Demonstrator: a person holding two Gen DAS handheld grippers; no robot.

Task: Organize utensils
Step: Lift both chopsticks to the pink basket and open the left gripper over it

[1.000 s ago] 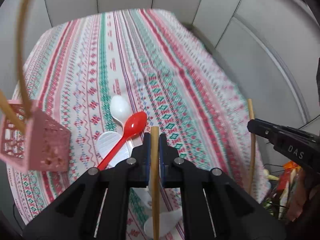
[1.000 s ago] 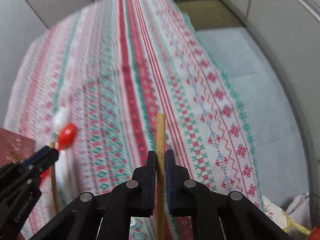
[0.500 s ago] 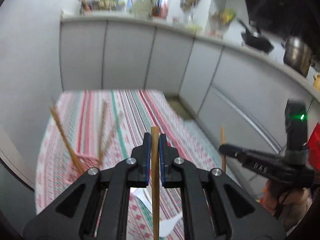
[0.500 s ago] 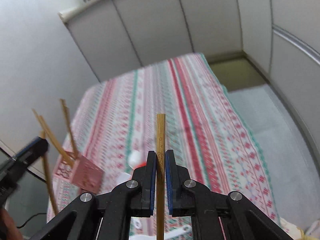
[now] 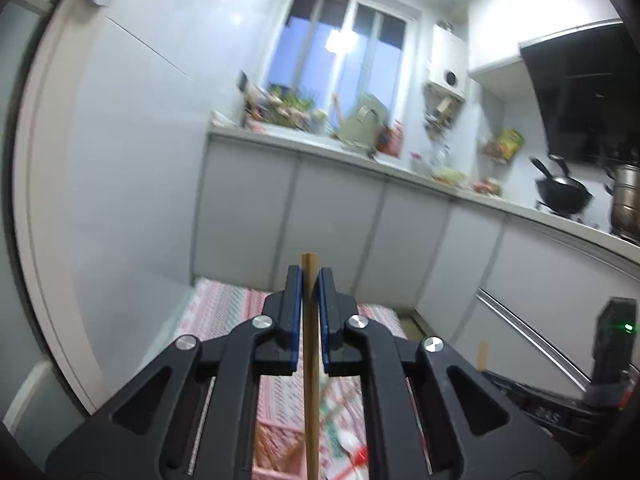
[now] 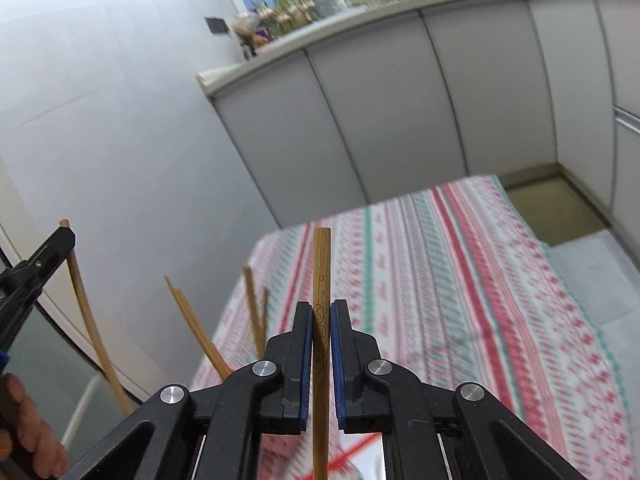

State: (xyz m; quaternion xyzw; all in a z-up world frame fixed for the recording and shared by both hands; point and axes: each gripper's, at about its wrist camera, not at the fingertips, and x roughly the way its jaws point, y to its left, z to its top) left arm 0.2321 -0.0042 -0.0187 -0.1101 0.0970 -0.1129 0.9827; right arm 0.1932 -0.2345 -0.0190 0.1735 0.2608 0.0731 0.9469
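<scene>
My left gripper [image 5: 309, 276] is shut on a wooden chopstick [image 5: 310, 364] that runs up between its pads, lifted high and tilted toward the kitchen wall. My right gripper [image 6: 321, 312] is shut on a second wooden chopstick [image 6: 321, 344]. In the right wrist view the left gripper [image 6: 38, 264] shows at the left edge with its chopstick [image 6: 90, 320]. Several chopsticks [image 6: 196, 328] stand up from the pink holder, whose body is hidden behind my right gripper. A bit of pink holder [image 5: 276, 440] and a red spoon [image 5: 356, 460] show under my left gripper.
The table with the striped red-green cloth [image 6: 460, 280] lies below. Grey cabinets [image 6: 400, 120] and a cluttered counter [image 5: 360, 152] stand beyond it. A wok [image 5: 564, 192] and a pot [image 5: 626, 204] sit on the stove at right. A white wall [image 6: 100, 120] is at left.
Both grippers have risen and tilted up from the table, each still holding its chopstick. The view swung from the cloth and spoons to the cabinets, window and counter.
</scene>
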